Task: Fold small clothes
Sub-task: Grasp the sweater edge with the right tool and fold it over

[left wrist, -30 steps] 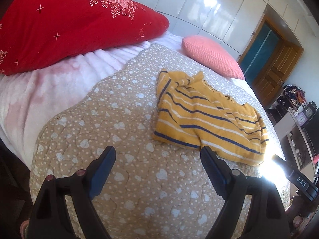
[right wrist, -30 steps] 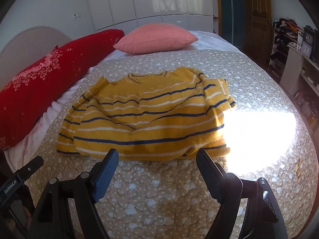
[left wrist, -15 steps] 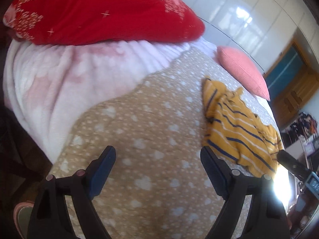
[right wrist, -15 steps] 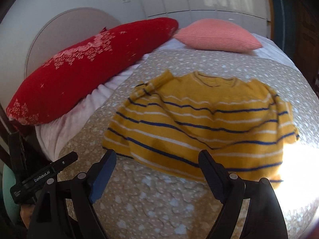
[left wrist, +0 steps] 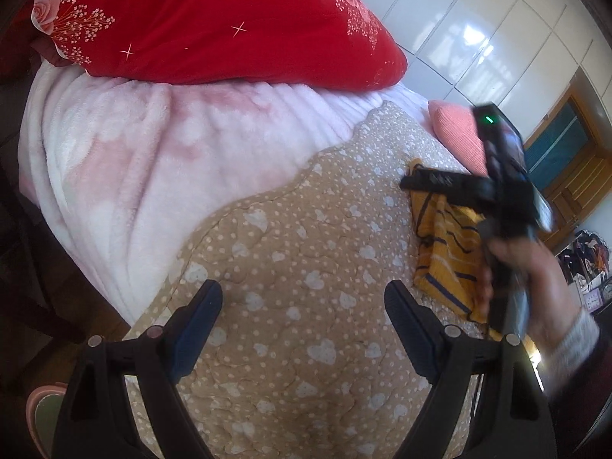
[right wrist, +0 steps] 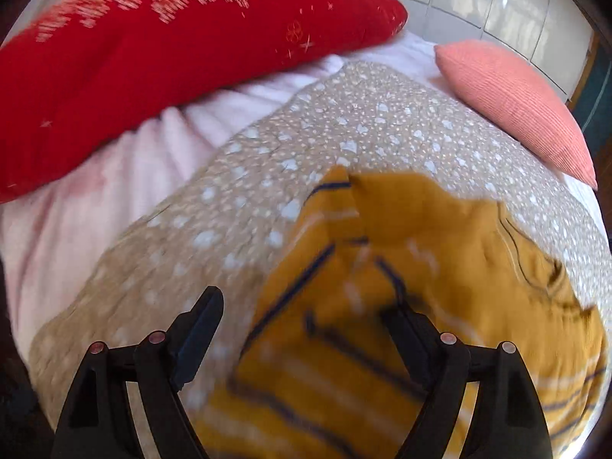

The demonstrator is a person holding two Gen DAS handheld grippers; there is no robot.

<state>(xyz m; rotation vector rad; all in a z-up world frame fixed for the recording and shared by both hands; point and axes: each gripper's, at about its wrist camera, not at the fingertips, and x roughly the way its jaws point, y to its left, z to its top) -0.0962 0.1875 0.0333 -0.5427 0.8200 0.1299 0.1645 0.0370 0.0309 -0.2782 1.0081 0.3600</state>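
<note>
A yellow sweater with navy and white stripes [right wrist: 401, 267] lies spread on a beige heart-print quilt [right wrist: 344, 130]. My right gripper [right wrist: 306, 329] hangs open low over the sweater's left part. One finger is above the quilt and the other above the knit, and nothing is gripped; this view is blurred. My left gripper [left wrist: 306, 321] stands open over bare quilt [left wrist: 306, 248], left of the sweater [left wrist: 440, 252]. In the left wrist view a person's hand [left wrist: 535, 287] holds the right gripper's handle above the sweater's near edge and hides much of it.
A long red pillow [left wrist: 214, 19] lies at the back left on a pink fleece blanket [left wrist: 134, 160] that hangs over the bed's edge. There is a salmon cushion [right wrist: 512, 103] at the back right. White cupboards [left wrist: 478, 38] and a wooden door [left wrist: 573, 176] stand beyond.
The right gripper swept left and lower, rolling, and now sits close over the sweater's left side. The left gripper swung left off the sweater onto bare quilt. The right hand has entered the left view.
</note>
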